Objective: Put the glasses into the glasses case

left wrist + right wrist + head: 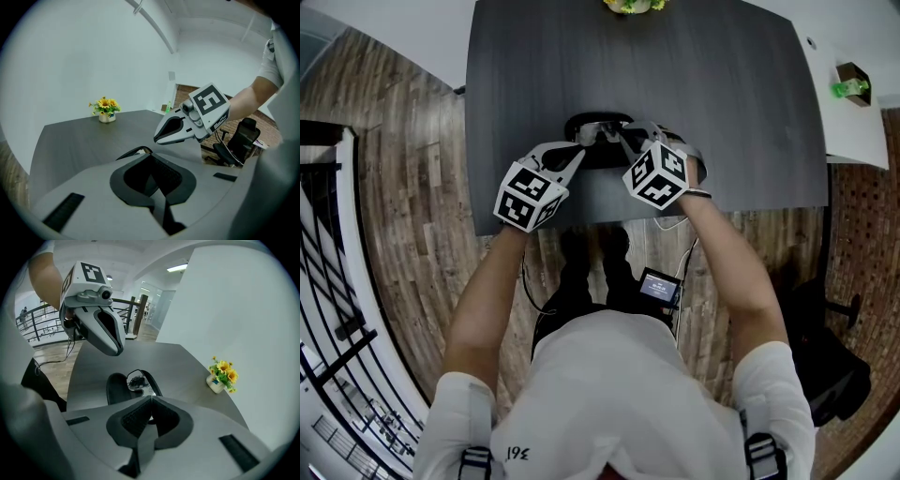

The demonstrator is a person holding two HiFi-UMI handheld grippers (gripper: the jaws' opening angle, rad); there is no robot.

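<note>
The left claw (152,156) was pinched shut, its pads meeting at the tips, and a thin dark arc of the glasses (136,380) frame came out of those tips at 10 o'clock. The right claw (152,397) was shut as well, and the frame beside one lens ran straight into its tips. So each claw held one end of the glasses.

Seen from the head, the left claw came in from 7 o'clock and pointed toward 1 o'clock. The right came in from 5 o'clock and pointed toward 11 o'clock. Both tilted downward, with their tips near each other. Our bare forearms (492,281) stretched forward to carry them, the marker cubes facing up.

The glasses had a dark frame and a lens that mirrored the room. They lay across the glasses case (115,390), a black oval shell on the table (722,94). We could not tell whether they touched the case or hung just over it.

The case sat close to the table's 6 o'clock edge. The dark tabletop lay bare toward 10, 12 and 2 o'clock. A flower pot (220,376) with yellow blooms stood well apart at the 12 o'clock edge. Wooden floor (412,187) showed past the table at 9 o'clock, with a railing (337,281) beyond it. An office chair (239,140) stood off the table's 3 o'clock side.
</note>
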